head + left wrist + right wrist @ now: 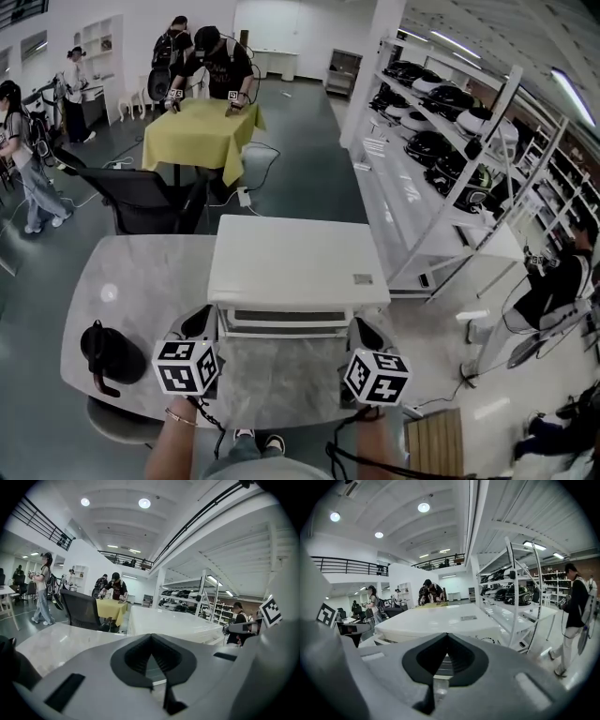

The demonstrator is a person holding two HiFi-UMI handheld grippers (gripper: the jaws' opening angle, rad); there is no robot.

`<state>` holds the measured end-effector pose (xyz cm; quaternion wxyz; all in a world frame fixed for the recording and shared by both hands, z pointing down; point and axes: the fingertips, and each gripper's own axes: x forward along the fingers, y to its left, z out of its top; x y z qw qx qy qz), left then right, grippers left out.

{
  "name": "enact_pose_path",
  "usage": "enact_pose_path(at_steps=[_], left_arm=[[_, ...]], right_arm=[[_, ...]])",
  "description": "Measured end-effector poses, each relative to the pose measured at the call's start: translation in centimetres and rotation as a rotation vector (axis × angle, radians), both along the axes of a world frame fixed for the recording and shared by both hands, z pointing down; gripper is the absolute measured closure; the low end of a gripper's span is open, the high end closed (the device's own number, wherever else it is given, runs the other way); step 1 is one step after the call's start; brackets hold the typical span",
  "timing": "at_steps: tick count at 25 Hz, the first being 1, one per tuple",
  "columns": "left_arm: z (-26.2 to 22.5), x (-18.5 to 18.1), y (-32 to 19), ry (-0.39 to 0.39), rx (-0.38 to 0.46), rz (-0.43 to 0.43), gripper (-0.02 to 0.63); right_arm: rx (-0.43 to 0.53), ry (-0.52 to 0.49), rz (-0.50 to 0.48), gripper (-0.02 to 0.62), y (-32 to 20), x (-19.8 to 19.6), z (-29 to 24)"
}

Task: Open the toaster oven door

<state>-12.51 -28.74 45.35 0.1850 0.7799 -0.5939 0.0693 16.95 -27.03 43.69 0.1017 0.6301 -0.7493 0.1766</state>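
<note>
A white toaster oven (295,261) stands on the grey marble table (141,281), and its door (286,322) faces me and is closed. My left gripper (202,319) hovers just in front of the oven's lower left corner. My right gripper (364,330) is by the lower right corner. In the left gripper view the left gripper (151,637) has its jaws meeting at the tip, with nothing between them and the oven (173,624) ahead. The right gripper (447,635) is likewise shut and empty, looking over the oven's top (436,619). Neither gripper touches the door.
A black kettle (108,352) sits on the table to the left of my left gripper. Behind the table stand a black office chair (141,199) and a yellow-clothed table (199,131) with people at it. White shelving with helmets (441,141) runs along the right.
</note>
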Motion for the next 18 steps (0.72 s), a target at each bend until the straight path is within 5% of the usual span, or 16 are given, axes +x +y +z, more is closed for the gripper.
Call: enact_pose_path(at_steps=[18], left_arm=[[2.2,-2.3,1.3,0.014,-0.045,-0.063,0.601]], right_arm=[[-0.042,0.004,0.000,0.534,-1.4,0.2,1.6]])
